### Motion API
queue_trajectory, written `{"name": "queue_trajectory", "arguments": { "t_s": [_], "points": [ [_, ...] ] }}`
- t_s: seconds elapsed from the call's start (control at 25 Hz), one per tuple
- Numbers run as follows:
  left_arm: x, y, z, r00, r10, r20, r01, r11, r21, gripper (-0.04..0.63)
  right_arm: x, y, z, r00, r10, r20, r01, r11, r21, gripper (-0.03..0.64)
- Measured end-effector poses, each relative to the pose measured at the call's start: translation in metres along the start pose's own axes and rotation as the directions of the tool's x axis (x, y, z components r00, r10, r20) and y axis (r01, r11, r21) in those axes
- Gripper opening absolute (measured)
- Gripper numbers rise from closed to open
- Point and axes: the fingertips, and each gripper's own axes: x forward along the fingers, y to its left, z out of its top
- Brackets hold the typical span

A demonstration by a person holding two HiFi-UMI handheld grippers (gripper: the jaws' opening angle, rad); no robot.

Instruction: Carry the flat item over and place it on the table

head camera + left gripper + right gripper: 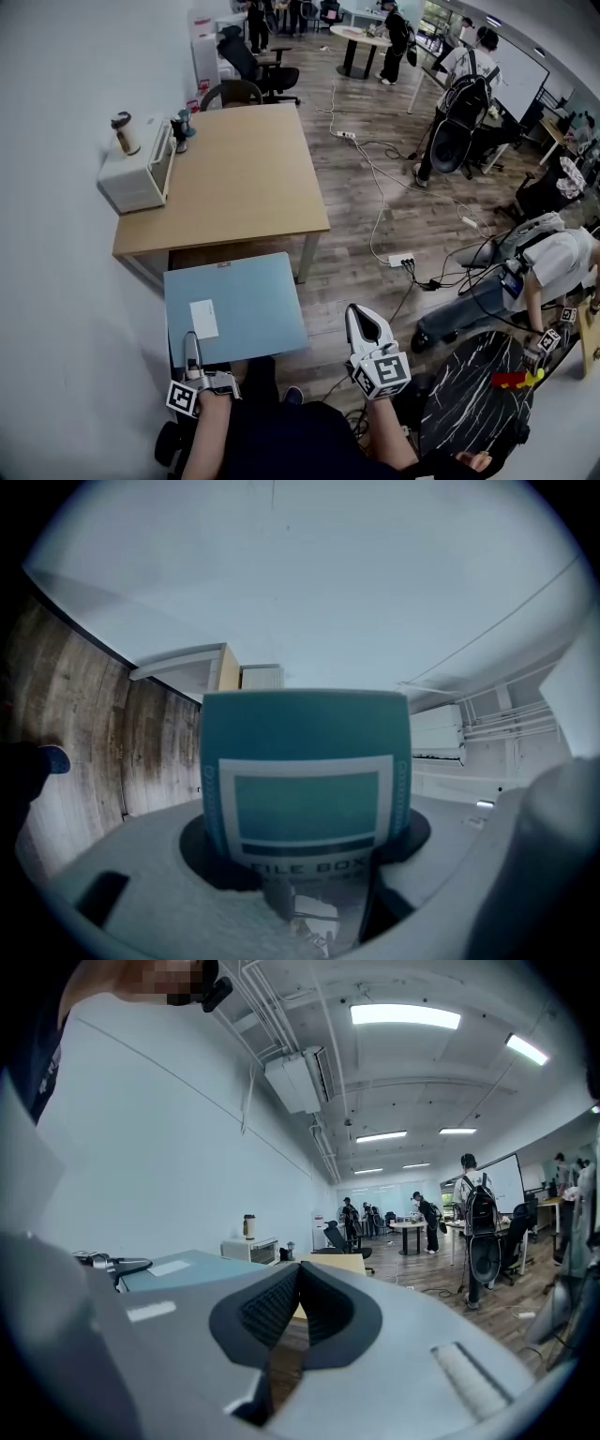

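A flat teal file box [234, 305] hangs level just in front of the wooden table [244, 178], its far edge close to the table's near edge. My left gripper [192, 349] is shut on the box's near edge at the lower left. In the left gripper view the box's labelled spine [305, 761] fills the space between the jaws of the left gripper [305, 860]. My right gripper [358, 319] sits to the right of the box, apart from it, shut and empty. In the right gripper view its pads [281, 1302] meet at the tips of the right gripper [298, 1271], with the box [183, 1267] to the left.
A white toaster oven [136, 173] with a cup [124, 133] on top stands at the table's left end by the wall. Cables and a power strip [401, 260] lie on the floor to the right. A crouching person [548, 267] and a dark round table [478, 394] are at right.
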Motion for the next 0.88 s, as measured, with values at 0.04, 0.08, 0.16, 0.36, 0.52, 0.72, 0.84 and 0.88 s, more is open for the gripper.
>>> {"name": "queue_trajectory", "arguments": {
  "t_s": [0.04,0.08,0.16,0.36,0.52,0.72,0.84,0.88],
  "points": [
    [0.004,0.002,-0.002,1.000,-0.003,0.002,0.003,1.000,-0.003,0.278,0.003,-0.003,-0.001,1.000,0.002,-0.001,-0.002,1.000,-0.004,-0.002],
    [0.009,0.003,-0.003,1.000,-0.006,0.005,0.006,1.000,-0.004,0.278,0.006,-0.005,-0.001,1.000,0.004,-0.002,-0.004,1.000,-0.012,-0.002],
    [0.025,0.006,-0.005,1.000,-0.011,0.004,0.011,1.000,-0.007,0.278,0.018,-0.011,0.001,1.000,0.008,-0.001,-0.008,1.000,-0.027,-0.002],
    [0.078,0.016,-0.009,1.000,-0.025,-0.016,0.024,0.999,-0.022,0.278,0.054,-0.030,0.004,1.000,-0.014,0.008,0.014,1.000,-0.026,-0.002],
    [0.122,0.023,-0.007,0.999,-0.037,-0.015,0.036,0.999,-0.030,0.278,0.095,-0.041,0.004,1.000,-0.002,0.005,0.002,0.999,-0.035,-0.002],
    [0.190,0.029,0.001,0.999,-0.023,-0.032,0.022,0.999,-0.034,0.278,0.159,-0.058,0.017,1.000,-0.010,-0.004,0.010,0.999,-0.037,-0.002],
    [0.233,0.029,0.010,0.999,-0.016,-0.044,0.014,0.999,-0.035,0.278,0.201,-0.060,0.028,1.000,-0.010,0.000,0.010,1.000,-0.017,-0.002],
    [0.249,0.029,0.013,0.999,-0.018,-0.048,0.016,0.999,-0.038,0.278,0.217,-0.060,0.030,1.000,-0.009,-0.003,0.009,1.000,-0.017,-0.002]
  ]
}}
